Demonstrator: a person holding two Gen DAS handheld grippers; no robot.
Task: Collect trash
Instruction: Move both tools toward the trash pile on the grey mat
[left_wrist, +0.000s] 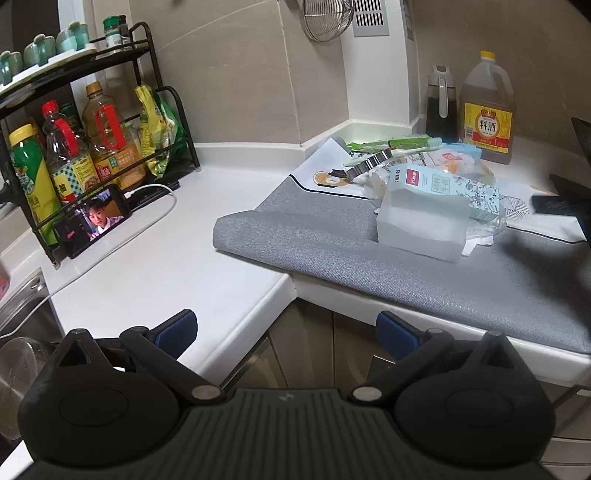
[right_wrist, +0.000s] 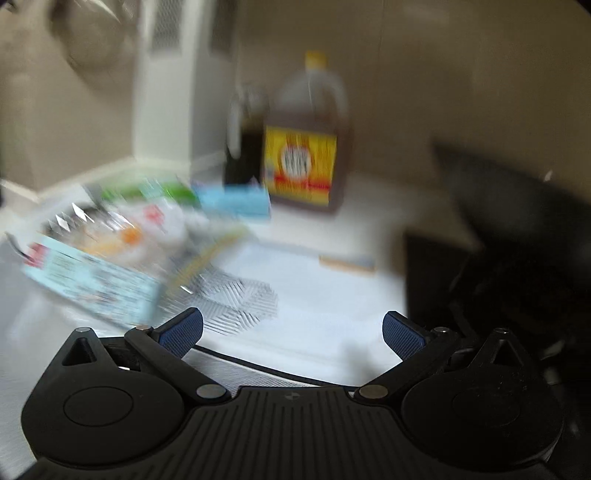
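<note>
Left gripper (left_wrist: 286, 334): hanging off the front edge of the white surface (left_wrist: 155, 266), jaws standing wide apart, gripping nothing.
Right gripper (right_wrist: 293, 334): hovering over the white part of the mat, jaws spread wide, nothing between them; the view is smearing heavily, so detail here is poor.
Trash pile (left_wrist: 424, 184): sitting on the grey mat (left_wrist: 332, 251) toward the back corner; a light-blue carton (left_wrist: 439, 188), a white block (left_wrist: 421, 229), crumpled wrappers and a toothbrush (left_wrist: 391, 146) are lying heaped and touching one another.
Non-trash nearby: cooking wine jug (left_wrist: 487, 110) and dark sauce bottle (left_wrist: 441, 107) are standing just behind the pile.
Risk 1: a reach overshooting the pile is likely knocking the jug or bottle, since they are standing so close behind.
Risk 2: pulling one item from the heap is probably dragging loose wrappers along, possibly toward the mat's front edge and off it.
Risk 3: grasping while the right view is blurring this much is inviting a missed or partial pinch.
Edges: the mat is overhanging the front lip; the wall corner is closing in the back.
Open room: bare grey mat in front of the pile, bare white surface to the left up to the phone (left_wrist: 94, 223) and bottle rack (left_wrist: 92, 147).
</note>
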